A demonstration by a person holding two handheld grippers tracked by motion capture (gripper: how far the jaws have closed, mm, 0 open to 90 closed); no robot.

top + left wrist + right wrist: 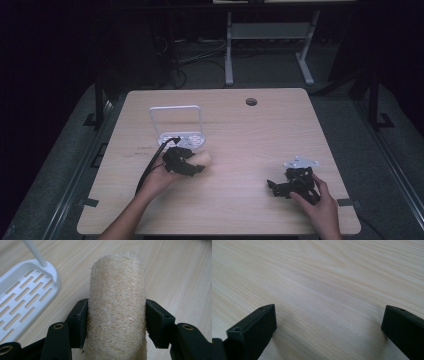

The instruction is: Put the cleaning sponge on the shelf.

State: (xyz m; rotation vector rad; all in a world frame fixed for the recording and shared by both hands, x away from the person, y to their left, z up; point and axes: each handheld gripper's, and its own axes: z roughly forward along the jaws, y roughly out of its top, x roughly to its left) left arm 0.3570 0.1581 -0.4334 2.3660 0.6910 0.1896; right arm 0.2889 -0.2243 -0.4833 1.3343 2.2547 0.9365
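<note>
Table (pixel 240 150): pale wood, bearing all below. Rack (pixel 176 122): white slotted tray with an upright wire loop, the landmark. Loofah (pixel 116 307): tan fibrous cylinder, just beside the rack's near edge, clamped at mid-length in the left gripper (pixel 116 322), jaws pressed on both flanks. Right gripper (pixel 328 322): well apart from the rack, jaws spread, empty. Judgement: loofah likely bound for the rack; keep squeeze light, as the fibre compresses, and clear the wire loop.

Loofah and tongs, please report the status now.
Left tongs shut on the loofah roll, beside the white slotted rack. Right tongs open, over bare table. Nothing in the way.
</note>
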